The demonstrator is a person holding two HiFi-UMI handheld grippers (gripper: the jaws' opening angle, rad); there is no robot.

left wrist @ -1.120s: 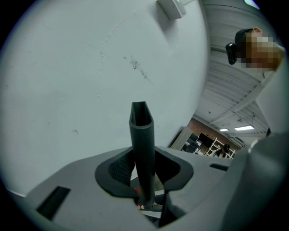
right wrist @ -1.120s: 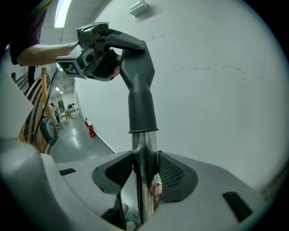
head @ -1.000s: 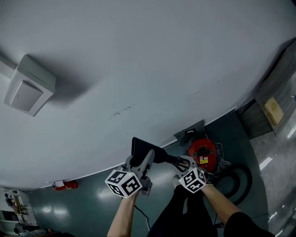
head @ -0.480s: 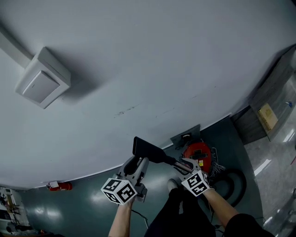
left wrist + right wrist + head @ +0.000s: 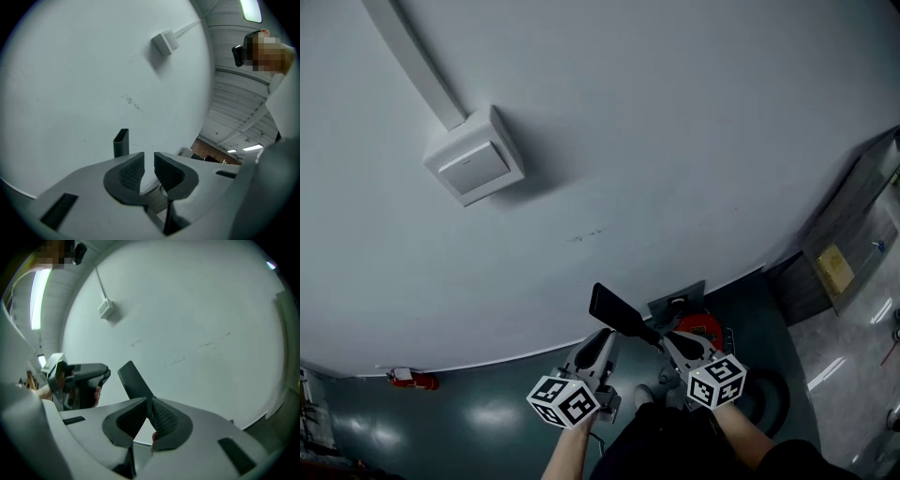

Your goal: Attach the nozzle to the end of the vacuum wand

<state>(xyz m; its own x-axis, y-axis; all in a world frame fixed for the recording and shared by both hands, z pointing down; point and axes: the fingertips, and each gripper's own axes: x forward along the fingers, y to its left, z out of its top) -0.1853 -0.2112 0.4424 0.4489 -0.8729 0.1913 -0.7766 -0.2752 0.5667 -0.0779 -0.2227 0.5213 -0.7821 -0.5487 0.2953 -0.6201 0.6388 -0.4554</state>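
The flat black nozzle (image 5: 613, 307) points up and to the left in front of the pale wall, a little above both grippers. My right gripper (image 5: 670, 339) holds it by its narrow base; in the right gripper view the nozzle (image 5: 135, 379) rises from between the pads, whose jaws are closing on it. My left gripper (image 5: 602, 341) sits just left of the nozzle's base. Its jaws are closing too, but a narrow gap (image 5: 148, 161) with only wall behind it still parts the pads. The nozzle's open tip (image 5: 121, 142) shows beyond the left jaw. I cannot make out the wand.
A red vacuum body (image 5: 701, 328) and its black hose (image 5: 766, 398) lie on the dark floor by the wall's foot. A white junction box (image 5: 474, 156) with a conduit sits high on the wall. A small red object (image 5: 401, 378) lies far left; a cabinet (image 5: 830, 267) stands at the right.
Both grippers and the nozzle have risen in front of the wall, the right one more. The head view has tilted up, so the junction box now sits nearer the middle.
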